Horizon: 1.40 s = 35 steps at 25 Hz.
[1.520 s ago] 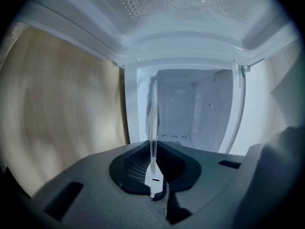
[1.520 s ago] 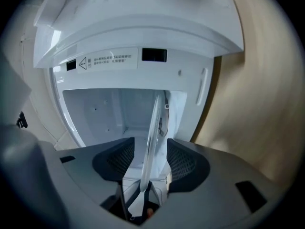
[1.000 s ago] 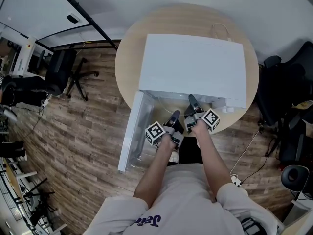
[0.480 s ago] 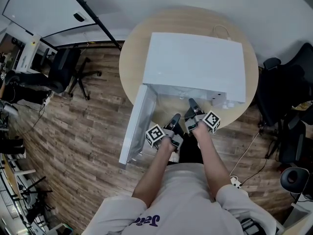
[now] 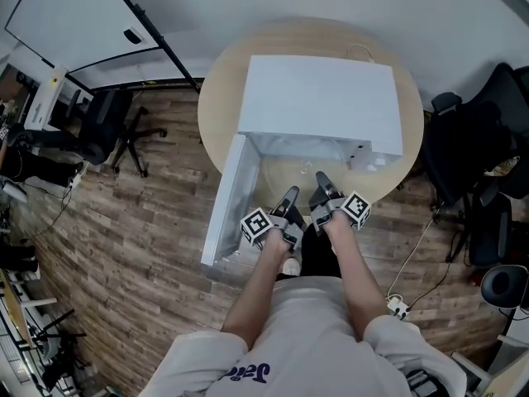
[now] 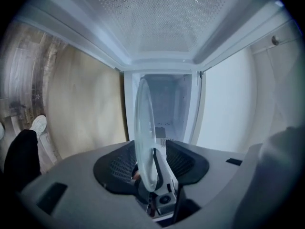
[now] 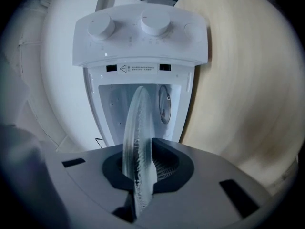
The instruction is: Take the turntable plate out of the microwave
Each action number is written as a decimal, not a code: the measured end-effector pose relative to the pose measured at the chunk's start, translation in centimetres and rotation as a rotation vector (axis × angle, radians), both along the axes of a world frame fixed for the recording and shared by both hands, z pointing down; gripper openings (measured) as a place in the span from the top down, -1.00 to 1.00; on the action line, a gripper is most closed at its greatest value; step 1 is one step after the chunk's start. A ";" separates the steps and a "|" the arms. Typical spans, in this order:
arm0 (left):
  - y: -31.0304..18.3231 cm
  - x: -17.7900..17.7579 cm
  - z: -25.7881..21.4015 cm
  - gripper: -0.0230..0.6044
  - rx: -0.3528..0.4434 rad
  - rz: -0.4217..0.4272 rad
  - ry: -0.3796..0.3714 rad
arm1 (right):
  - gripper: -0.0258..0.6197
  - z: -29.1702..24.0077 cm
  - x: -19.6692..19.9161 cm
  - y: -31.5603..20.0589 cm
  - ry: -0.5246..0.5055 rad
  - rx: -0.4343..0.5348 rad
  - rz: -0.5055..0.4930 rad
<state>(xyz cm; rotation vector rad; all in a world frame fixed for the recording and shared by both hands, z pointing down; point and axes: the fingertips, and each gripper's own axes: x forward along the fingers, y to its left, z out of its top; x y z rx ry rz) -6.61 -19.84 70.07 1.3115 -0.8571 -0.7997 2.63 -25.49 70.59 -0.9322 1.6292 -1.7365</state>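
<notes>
A white microwave (image 5: pixel 318 98) stands on a round wooden table (image 5: pixel 405 176), its door (image 5: pixel 227 209) swung open to the left. Both grippers are held level just in front of the open cavity. The clear glass turntable plate (image 6: pixel 143 128) runs edge-on between the jaws of my left gripper (image 5: pixel 291 195), which are opening; the rim is still between them. My right gripper (image 5: pixel 321 180) is shut on the same plate (image 7: pixel 136 128), which hangs partly out of the cavity. The microwave's knob panel (image 7: pixel 140 32) shows in the right gripper view.
A black office chair (image 5: pixel 107 122) stands on the wooden floor to the left. Another dark chair (image 5: pixel 471 139) is at the right. A cable and plug strip (image 5: pixel 398 306) lie near the person's right side. The person's shoe (image 5: pixel 289 265) is under the table edge.
Both grippers have drawn back from the microwave opening toward the person, bringing the plate outward. The right jaws have closed on the plate.
</notes>
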 end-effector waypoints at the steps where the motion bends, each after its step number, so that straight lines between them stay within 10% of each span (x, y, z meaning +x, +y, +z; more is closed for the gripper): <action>1: -0.1 -0.1 -0.3 0.34 0.013 0.000 0.012 | 0.83 -0.3 0.0 0.6 -0.008 0.005 -0.004; 12: 0.6 -0.6 -2.8 0.31 0.098 0.001 0.032 | 0.82 -3.2 1.3 6.5 -0.023 0.032 0.008; 17: 2.7 0.3 -3.6 0.78 0.061 0.046 -0.009 | 0.82 -4.7 1.7 8.6 -0.023 0.017 0.022; 35: 5.7 0.4 -15.8 0.80 0.080 0.061 -0.067 | 0.82 -16.6 1.7 11.7 0.004 0.079 0.010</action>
